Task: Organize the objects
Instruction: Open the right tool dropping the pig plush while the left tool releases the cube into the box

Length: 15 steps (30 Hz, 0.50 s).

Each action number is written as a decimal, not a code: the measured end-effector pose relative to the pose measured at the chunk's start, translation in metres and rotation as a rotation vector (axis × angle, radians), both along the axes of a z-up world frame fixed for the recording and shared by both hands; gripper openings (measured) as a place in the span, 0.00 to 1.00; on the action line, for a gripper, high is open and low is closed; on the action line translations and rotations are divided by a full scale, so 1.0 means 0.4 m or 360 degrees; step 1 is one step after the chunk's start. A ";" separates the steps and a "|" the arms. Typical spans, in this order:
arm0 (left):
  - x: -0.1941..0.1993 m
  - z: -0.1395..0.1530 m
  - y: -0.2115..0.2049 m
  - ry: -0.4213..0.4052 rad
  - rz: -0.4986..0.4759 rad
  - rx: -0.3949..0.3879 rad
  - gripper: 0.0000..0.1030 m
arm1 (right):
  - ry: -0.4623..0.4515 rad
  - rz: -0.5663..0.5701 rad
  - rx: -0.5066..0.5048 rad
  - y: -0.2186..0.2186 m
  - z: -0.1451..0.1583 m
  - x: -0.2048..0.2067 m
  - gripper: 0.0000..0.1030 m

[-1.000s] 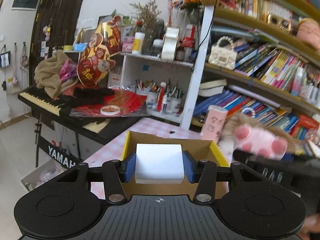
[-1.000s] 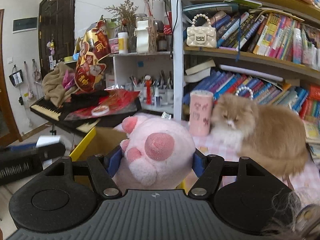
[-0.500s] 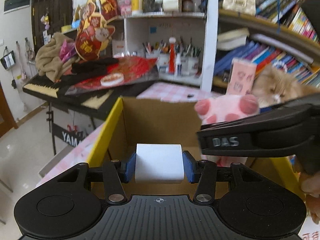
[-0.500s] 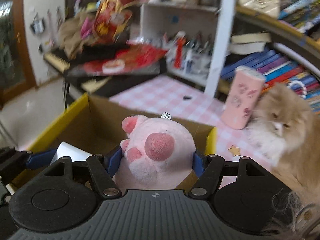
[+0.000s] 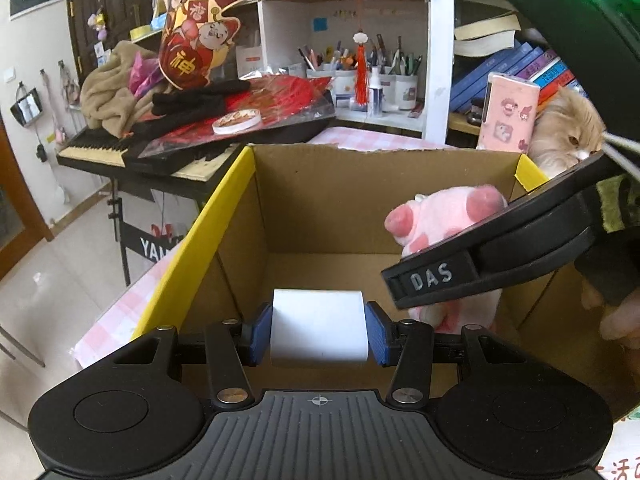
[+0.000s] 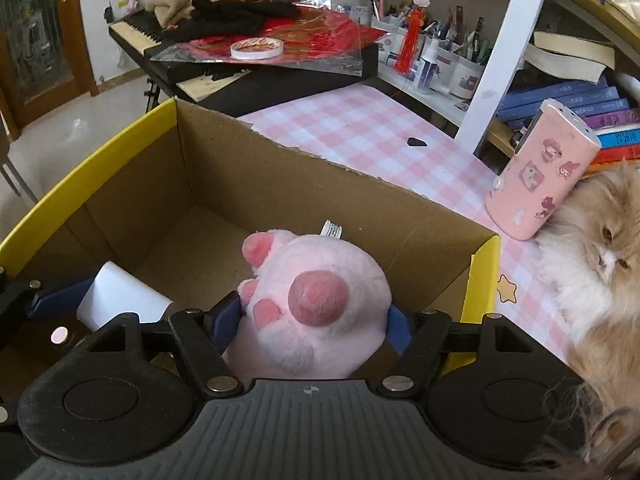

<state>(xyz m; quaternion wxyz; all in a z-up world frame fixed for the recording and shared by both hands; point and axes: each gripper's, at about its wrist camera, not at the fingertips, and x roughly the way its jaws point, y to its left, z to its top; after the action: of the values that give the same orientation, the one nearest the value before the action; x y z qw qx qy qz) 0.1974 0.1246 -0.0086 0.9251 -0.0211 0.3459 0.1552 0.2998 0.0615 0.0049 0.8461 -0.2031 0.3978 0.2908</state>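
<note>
A cardboard box [image 6: 132, 184] with yellow-edged flaps is seen open on the pink-checked worktop [image 6: 360, 136], its floor still bare of anything set down. Both items are held inside its walls, above the floor, and neither has yet been let go. The pink plush paw [image 6: 312, 312] sits between the pads of the right tongs [image 6: 314, 320]; these jaws have just been opening, the toy still between them, so its release is judged under way. The white block [image 5: 319, 326] is clamped squarely in the left tongs [image 5: 319, 332], low near the box's left wall. A ginger cat [image 6: 592, 264] and a pink sticker-covered case [image 6: 544, 176] are left outside the box.
</note>
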 end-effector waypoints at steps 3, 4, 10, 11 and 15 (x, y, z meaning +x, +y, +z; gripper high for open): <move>-0.005 0.016 -0.006 -0.0056 -0.0026 0.0039 0.57 | -0.0019 -0.0018 0.0038 -0.005 0.007 -0.003 0.76; -0.007 0.024 -0.008 -0.0077 -0.0036 0.0049 0.63 | -0.0040 -0.0027 0.0077 -0.012 0.016 -0.008 0.78; -0.061 0.091 -0.026 -0.0258 -0.0076 0.0112 0.71 | -0.0144 -0.0115 0.0349 -0.066 0.105 -0.051 0.79; -0.074 0.101 -0.027 -0.0280 -0.0085 0.0114 0.72 | -0.0166 -0.0143 0.0391 -0.079 0.121 -0.065 0.79; -0.139 0.131 -0.019 -0.0342 -0.0088 0.0106 0.75 | -0.0229 -0.0233 0.0496 -0.119 0.166 -0.123 0.79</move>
<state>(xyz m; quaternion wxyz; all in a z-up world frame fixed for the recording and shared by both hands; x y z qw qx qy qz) 0.1419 0.1169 0.0437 0.9610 0.0026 0.2397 0.1379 0.2507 0.0140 0.0714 0.9125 -0.0603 0.3001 0.2713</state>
